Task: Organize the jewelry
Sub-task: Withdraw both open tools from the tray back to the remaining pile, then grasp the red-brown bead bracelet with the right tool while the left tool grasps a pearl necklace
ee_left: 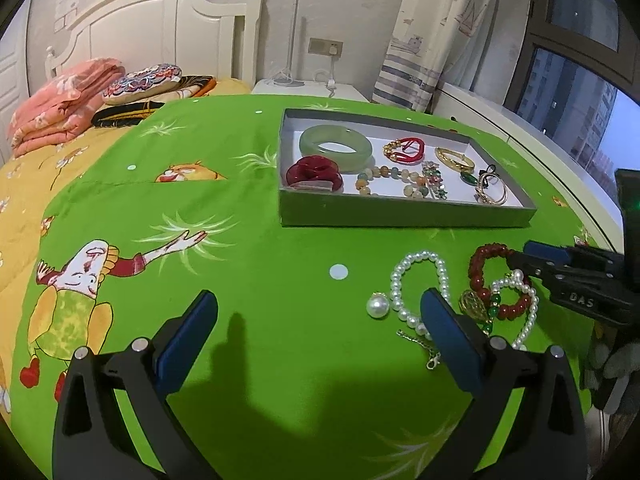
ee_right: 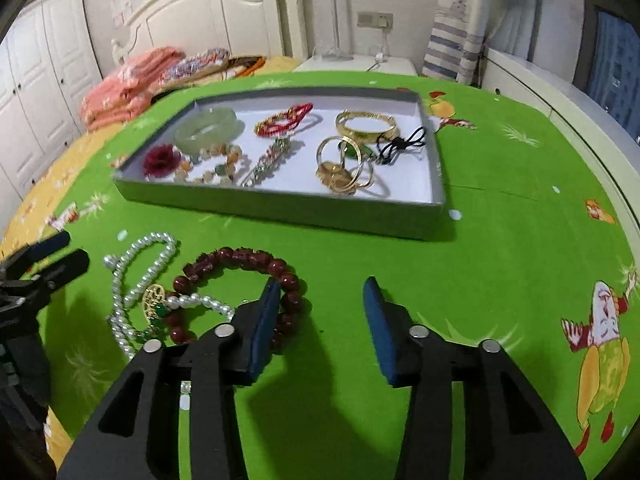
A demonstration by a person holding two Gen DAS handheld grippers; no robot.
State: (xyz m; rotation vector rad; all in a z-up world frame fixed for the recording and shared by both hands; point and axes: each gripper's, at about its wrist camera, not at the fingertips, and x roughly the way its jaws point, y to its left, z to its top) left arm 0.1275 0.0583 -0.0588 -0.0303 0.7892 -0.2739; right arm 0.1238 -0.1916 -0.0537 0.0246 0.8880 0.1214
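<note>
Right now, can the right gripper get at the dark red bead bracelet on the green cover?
Probably yes. The right gripper is open right at the dark red bead bracelet, one finger at its rim. The catch: a pearl strand and a gold pendant lie tangled across it and may drag along.

The right gripper [ee_right: 322, 320] hovers over the green bedspread [ee_right: 500, 248] with its fingers [ee_right: 262, 320] apart, the left one touching the dark red bead bracelet [ee_right: 240, 258]. Just left of that bracelet lies a tangled pearl strand [ee_right: 136, 264] with a gold pendant [ee_right: 152, 298]. Beyond the bracelet sits the grey tray [ee_right: 280, 210], holding a jade bangle [ee_right: 208, 128], gold bangle [ee_right: 366, 124] and rings [ee_right: 344, 168].
</note>
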